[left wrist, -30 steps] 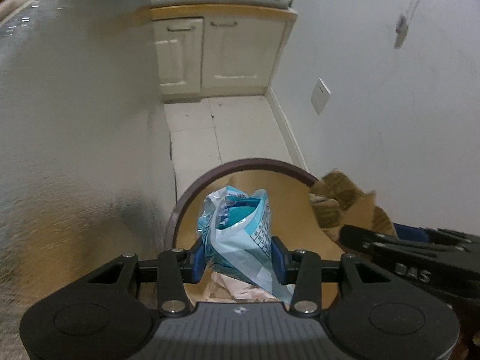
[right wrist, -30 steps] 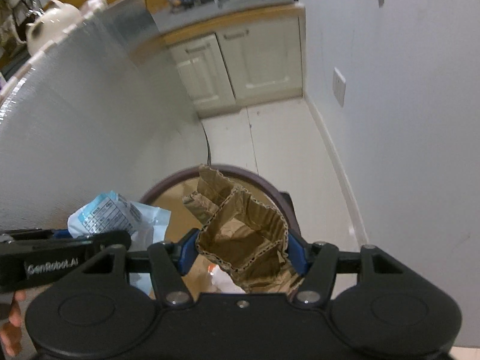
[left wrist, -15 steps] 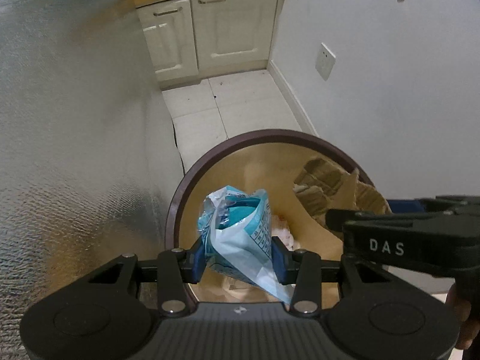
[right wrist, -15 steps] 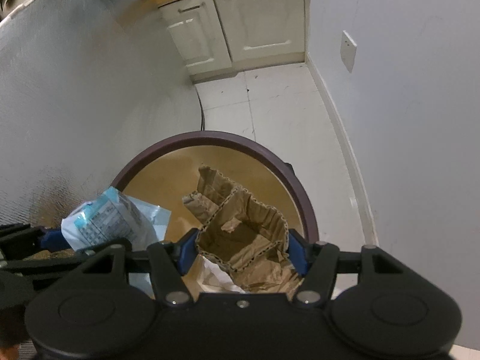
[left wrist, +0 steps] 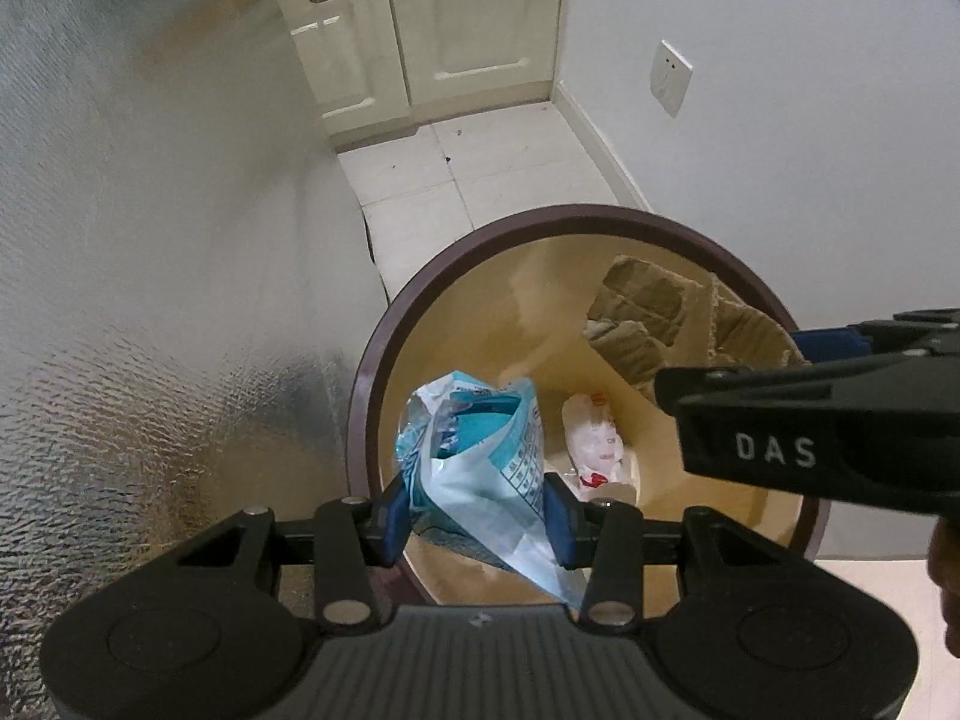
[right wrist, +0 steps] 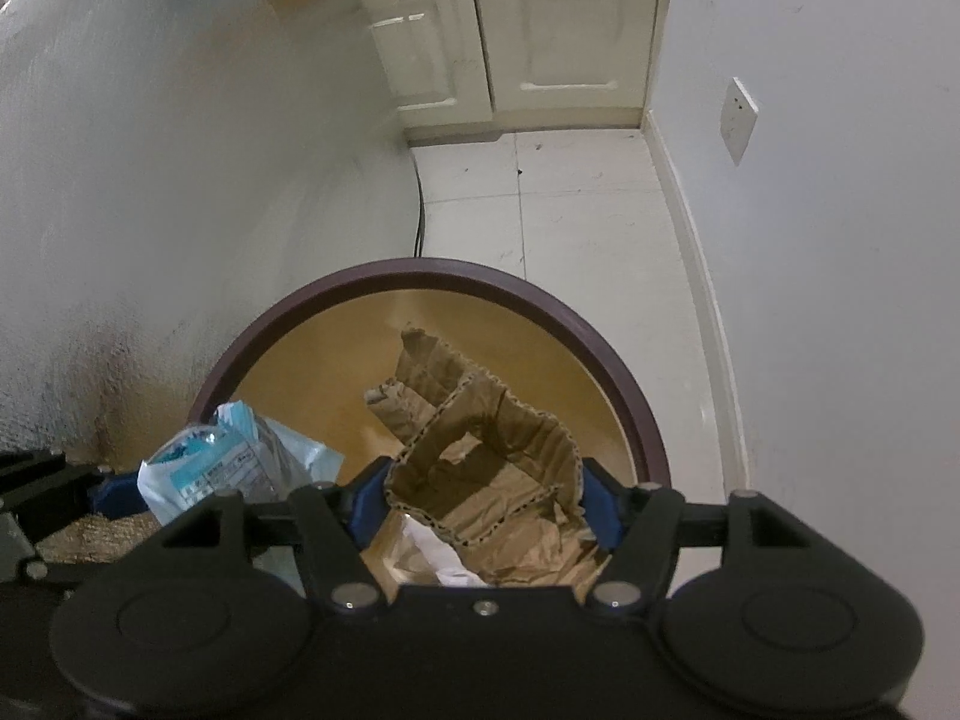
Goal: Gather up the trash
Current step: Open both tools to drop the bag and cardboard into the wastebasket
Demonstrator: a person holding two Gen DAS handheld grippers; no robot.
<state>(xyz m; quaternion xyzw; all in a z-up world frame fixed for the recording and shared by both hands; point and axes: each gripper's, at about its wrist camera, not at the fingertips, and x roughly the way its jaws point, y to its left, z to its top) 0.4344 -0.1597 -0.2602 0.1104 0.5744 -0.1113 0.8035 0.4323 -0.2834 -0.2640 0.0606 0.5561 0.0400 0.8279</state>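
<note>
My left gripper [left wrist: 477, 516] is shut on a crumpled light-blue plastic wrapper [left wrist: 480, 462] and holds it over the open mouth of a round bin with a dark brown rim [left wrist: 540, 222] and a tan inside. My right gripper [right wrist: 483, 510] is shut on a torn piece of brown corrugated cardboard [right wrist: 480, 450], also over the bin [right wrist: 420, 270]. The cardboard [left wrist: 648, 324] and the right gripper's body show at the right of the left wrist view. The wrapper [right wrist: 228, 462] shows at the lower left of the right wrist view. White and red crumpled trash [left wrist: 594, 444] lies in the bin.
A textured silver appliance wall [left wrist: 150, 270] stands close on the left of the bin. A white wall with a socket plate [left wrist: 669, 78] is on the right. Cream cabinet doors [right wrist: 510, 36] close the far end of the tiled floor [right wrist: 570, 210]. A black cable [right wrist: 420, 210] runs down by the appliance.
Both grippers have moved forward and tilted down over the bin, so its inside now shows fully. Both still hold their trash.
</note>
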